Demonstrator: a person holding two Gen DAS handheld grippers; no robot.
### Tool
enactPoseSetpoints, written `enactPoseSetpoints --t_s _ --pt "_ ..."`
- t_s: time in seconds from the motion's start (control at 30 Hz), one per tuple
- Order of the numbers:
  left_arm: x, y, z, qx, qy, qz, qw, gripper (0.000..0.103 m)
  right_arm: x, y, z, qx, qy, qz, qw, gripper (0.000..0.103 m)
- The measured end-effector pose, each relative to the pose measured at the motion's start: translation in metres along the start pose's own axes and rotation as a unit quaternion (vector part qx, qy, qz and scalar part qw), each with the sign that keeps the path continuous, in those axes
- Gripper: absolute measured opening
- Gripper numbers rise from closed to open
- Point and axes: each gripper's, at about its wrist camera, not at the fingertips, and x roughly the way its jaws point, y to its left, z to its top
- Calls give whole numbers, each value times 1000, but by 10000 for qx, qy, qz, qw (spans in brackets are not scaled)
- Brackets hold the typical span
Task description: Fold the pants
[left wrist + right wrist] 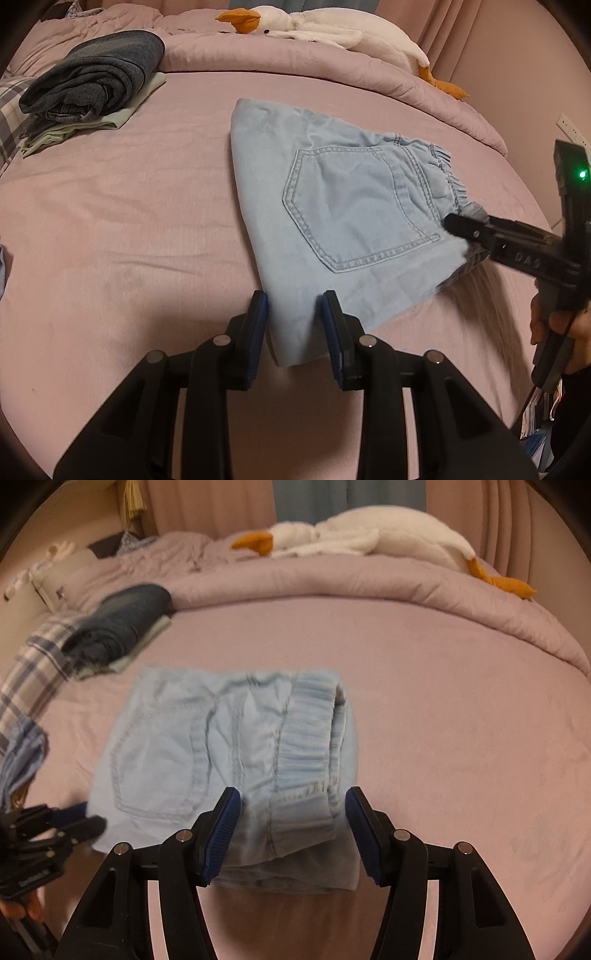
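Light blue denim pants lie folded into a compact stack on the pink bed sheet, back pocket up. My left gripper is open, its blue pads on either side of the near folded corner. My right gripper is open, its pads on either side of the elastic waistband end of the pants. The right gripper also shows in the left wrist view at the waistband edge. The left gripper shows in the right wrist view at the pants' left corner.
A folded stack of dark jeans on pale green cloth sits at the far left. A plaid cloth lies at the left edge. A rolled pink duvet and a white goose plush lie along the back.
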Motion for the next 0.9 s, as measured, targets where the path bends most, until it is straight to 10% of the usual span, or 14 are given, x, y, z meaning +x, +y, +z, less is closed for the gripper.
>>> enactPoseSetpoints --t_s 0.37,0.5,0.63,0.9 --pt "-22 -8 0 -107 -98 32 9999 29 -29 -3 -7 163 -340 66 9993 59" --pt "-45 -17 6 -220 -343 264 9988 81 -50 0 -15 218 -443 303 9983 60" --pt "-73 -26 12 -273 -615 297 9973 91 -65 8 -21 99 -381 334 9987 83" --pt "-108 -49 15 -217 -657 708 9951 102 -93 14 -23 40 -449 381 9983 96"
